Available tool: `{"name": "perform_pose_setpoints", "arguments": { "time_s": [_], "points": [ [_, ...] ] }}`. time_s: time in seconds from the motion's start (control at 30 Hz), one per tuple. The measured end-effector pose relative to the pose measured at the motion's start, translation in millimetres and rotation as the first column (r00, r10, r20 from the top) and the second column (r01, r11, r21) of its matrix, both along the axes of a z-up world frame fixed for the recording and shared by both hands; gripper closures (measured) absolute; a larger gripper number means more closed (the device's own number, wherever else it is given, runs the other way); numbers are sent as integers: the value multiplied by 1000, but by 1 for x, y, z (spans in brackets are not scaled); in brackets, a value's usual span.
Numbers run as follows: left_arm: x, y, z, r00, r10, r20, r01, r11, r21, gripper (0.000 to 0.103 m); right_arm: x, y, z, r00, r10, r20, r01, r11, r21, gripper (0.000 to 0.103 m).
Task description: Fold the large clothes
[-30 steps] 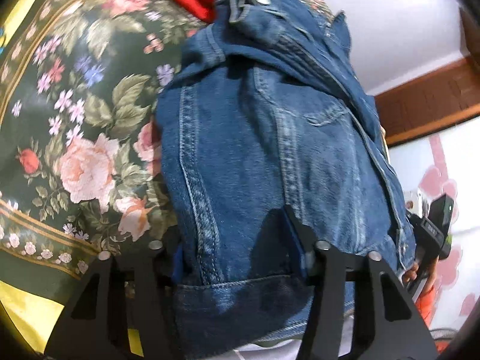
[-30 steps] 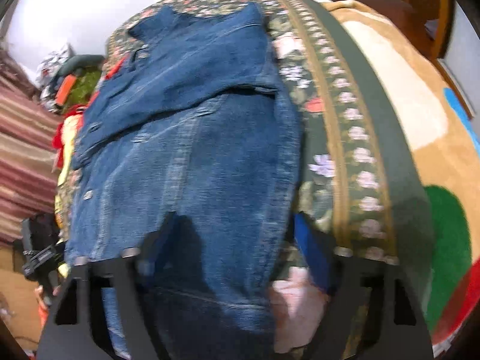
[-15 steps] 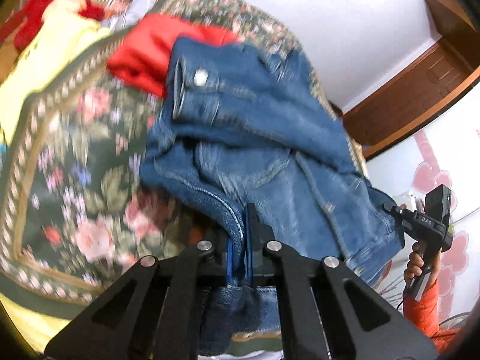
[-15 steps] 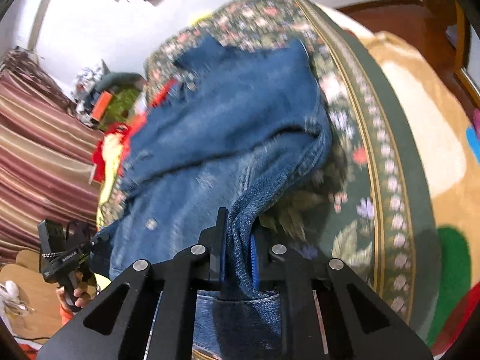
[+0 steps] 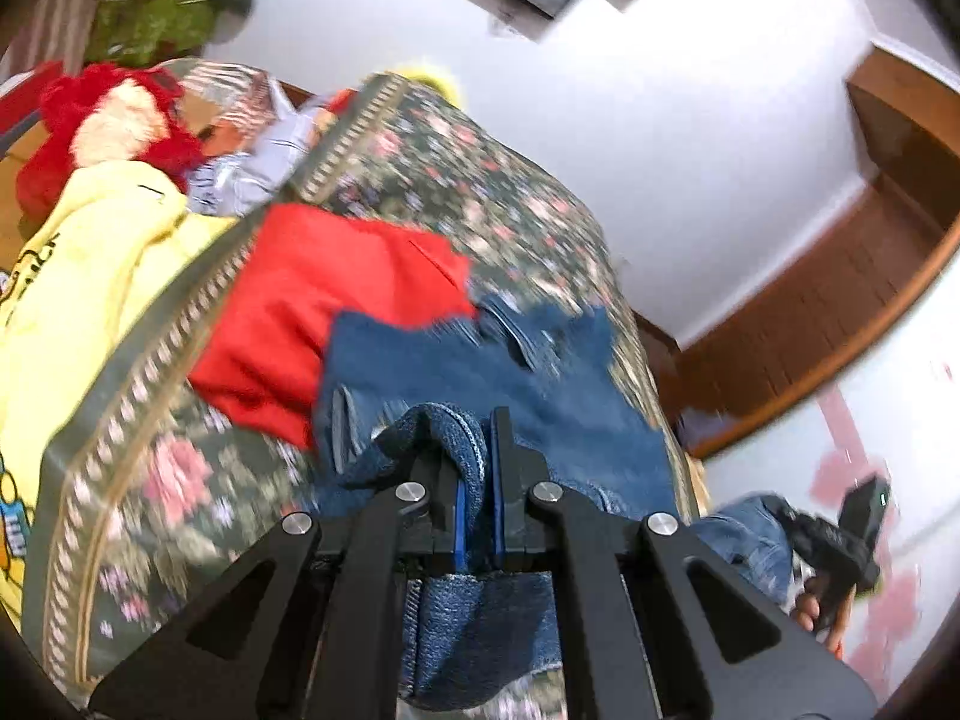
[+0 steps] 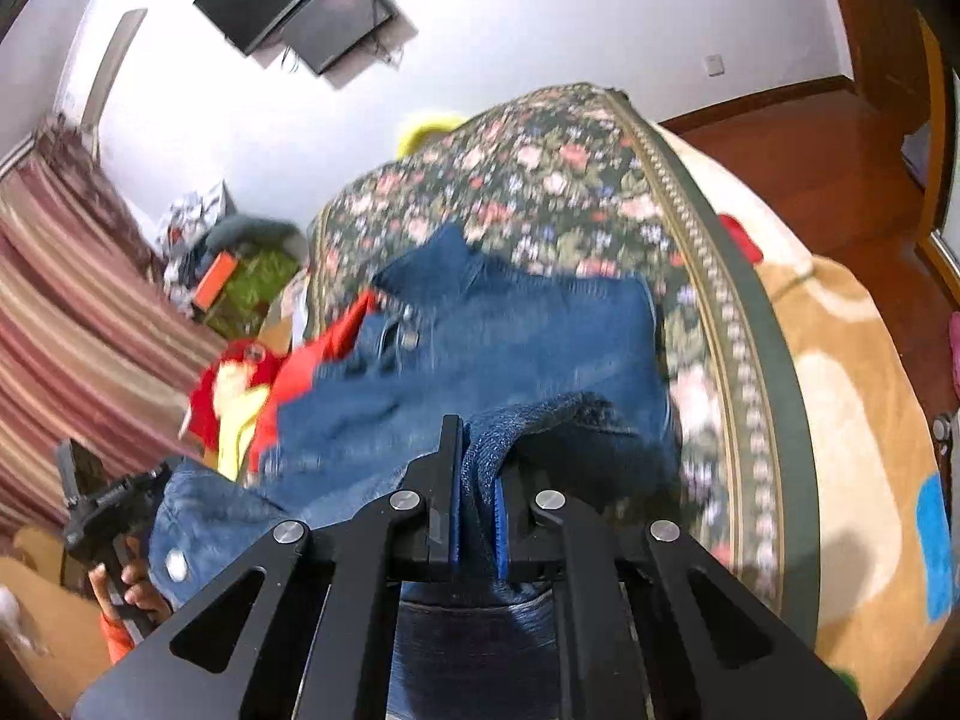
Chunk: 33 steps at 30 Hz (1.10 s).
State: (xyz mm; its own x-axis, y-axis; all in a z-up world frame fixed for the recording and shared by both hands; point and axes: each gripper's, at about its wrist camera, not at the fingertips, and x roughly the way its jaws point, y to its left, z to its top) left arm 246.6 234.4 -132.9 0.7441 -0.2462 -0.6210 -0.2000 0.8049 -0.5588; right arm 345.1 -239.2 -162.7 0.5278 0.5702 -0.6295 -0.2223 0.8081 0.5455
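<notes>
Along the left edge of the bed lie a yellow garment (image 5: 90, 252) and a red plush toy (image 5: 108, 120), and next inward a folded red garment (image 5: 324, 312) rests on the floral bedspread (image 5: 480, 192), its near corner touching the denim jacket (image 5: 540, 396). The left gripper (image 5: 477, 480) is pressed together on a bunched hem of that jacket, cloth filling the gap between its blue pads, and the rest of the jacket runs straight ahead of it toward the far end of the bed. In the right wrist view the right gripper (image 6: 477, 480) is likewise clamped on a thick fold of the jacket's hem, with the jacket (image 6: 510, 336) stretching away forward and its collar end lying farthest off. The hem hangs between the two grippers and the jacket's long axis points away from both, so neither hand is clearly nearer the far end; the coming move looks like carrying the hem forward over the body toward the collar, both hands level. To the right the bedspread's patterned border (image 6: 738, 324) runs along the bed's right edge, with a tan blanket (image 6: 852, 432) beyond it. The room has a white wall, a dark screen (image 6: 300, 6) mounted high, striped curtains (image 6: 72, 300) on the left side and wooden flooring (image 6: 810, 138) on the right. Both views are blurred by motion, so seams and buttons are hard to read.
</notes>
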Motion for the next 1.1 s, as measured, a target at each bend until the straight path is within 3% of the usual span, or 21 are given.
{"name": "perform_pose_setpoints", "arguments": {
  "time_s": [0.17, 0.3, 0.43, 0.6, 0.73, 0.8, 0.87, 0.93, 1.1],
  "points": [
    [44, 16, -34, 995, 67, -75, -66, 998, 6, 98, 49, 0, -30, 997, -41, -62, 42, 999, 26, 96],
    [68, 12, -67, 985, 86, -147, -75, 994, 78, 98, 76, 9, -69, 987, -63, -148, 63, 998, -8, 96],
    [79, 8, -96, 976, 81, -202, -56, 990, 127, 98, 87, 11, -93, 977, -64, -204, 59, 998, -28, 96],
    [81, 12, -120, 966, 43, -254, -20, 995, 94, 97, 86, 15, -100, 977, -15, -212, -1, 997, -74, 96],
    [79, 11, -116, 963, 3, -270, 22, 996, 91, 96, 83, 15, -94, 976, 0, -217, -22, 995, -99, 92],
    [77, 9, -107, 962, -22, -273, 49, 994, 93, 93, 78, 11, -88, 972, -10, -234, -12, 996, -91, 84],
    [73, 8, -97, 965, -44, -260, 66, 995, 77, 72, 74, 9, -84, 972, -23, -236, 0, 996, -95, 77],
    [65, 8, -84, 973, -57, -225, 71, 996, 54, 62, 67, 7, -76, 974, -24, -224, -1, 994, -112, 74],
    [48, 10, -71, 978, -77, -195, 79, 997, 4, 62, 52, 3, -67, 977, -13, -211, -13, 993, -121, 67]
  ]
}}
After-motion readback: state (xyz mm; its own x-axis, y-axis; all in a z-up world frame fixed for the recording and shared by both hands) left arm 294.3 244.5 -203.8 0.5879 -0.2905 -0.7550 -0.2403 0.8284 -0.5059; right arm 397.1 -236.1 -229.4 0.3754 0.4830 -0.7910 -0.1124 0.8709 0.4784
